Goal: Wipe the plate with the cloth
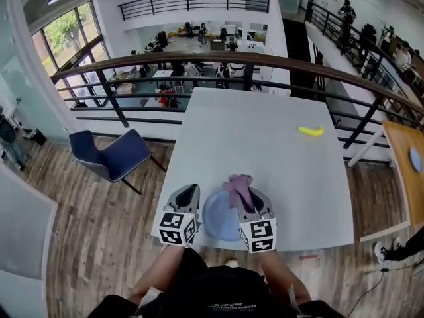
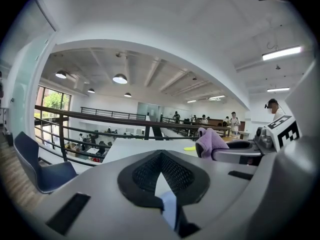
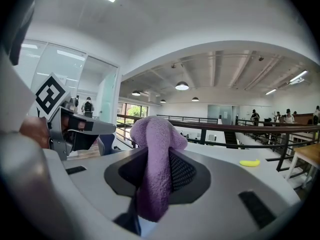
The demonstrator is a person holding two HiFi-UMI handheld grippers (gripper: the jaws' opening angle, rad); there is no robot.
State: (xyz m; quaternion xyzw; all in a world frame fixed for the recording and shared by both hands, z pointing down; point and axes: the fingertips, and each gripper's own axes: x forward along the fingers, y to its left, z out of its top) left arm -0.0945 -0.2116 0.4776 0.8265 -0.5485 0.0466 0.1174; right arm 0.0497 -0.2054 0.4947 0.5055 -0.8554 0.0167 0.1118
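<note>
- Counter point(image 1: 265, 144): white, rectangular.
- Banana point(image 1: 311, 131): yellow, lies on the counter well ahead and to the right of the right gripper point(image 1: 246, 201).
- Chair point(image 1: 112, 154): blue seat, stands on the wood floor point(image 1: 79, 230), ahead and to the left of the left gripper point(image 1: 191, 192).
- Railing point(image 1: 199, 61): dark bars, brown rail, beyond the counter's far edge.

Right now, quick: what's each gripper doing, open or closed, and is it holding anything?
Left gripper: closed, nothing between its jaws.
Right gripper: closed on the purple cloth.
</note>
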